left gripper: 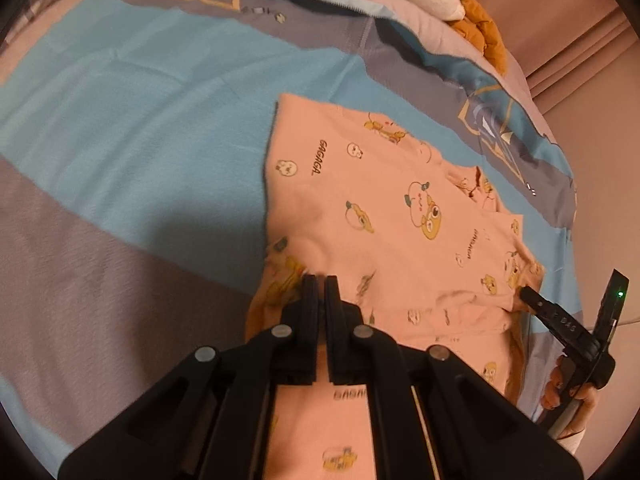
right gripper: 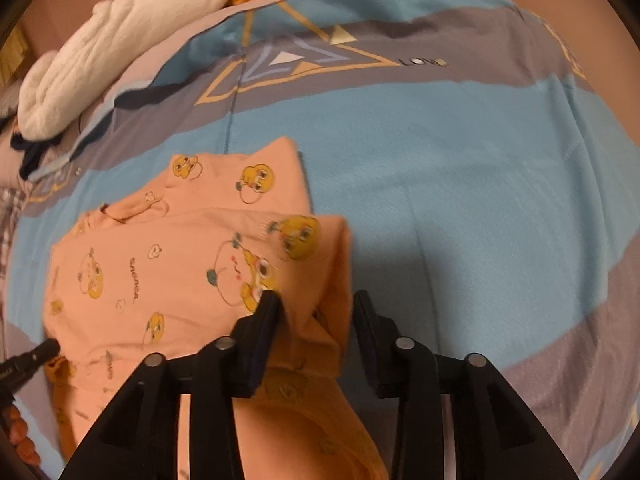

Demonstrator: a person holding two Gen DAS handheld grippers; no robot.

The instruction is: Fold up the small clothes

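Partly folded pink printed garment (left gripper: 360,208) on bed (halfway, seemingly); left claw (left gripper: 320,280) pinching its hem, right claw (right gripper: 316,304) parted, released.

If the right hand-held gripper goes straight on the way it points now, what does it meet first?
Most likely the pink garment: a fold of it already lies between the open fingers of the right hand-held gripper. Beyond it is the bedspread. Depth is hard to judge in this view.

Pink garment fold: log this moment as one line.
left gripper: shut on pink garment | right gripper: open, fabric between jaws | bedspread: underneath
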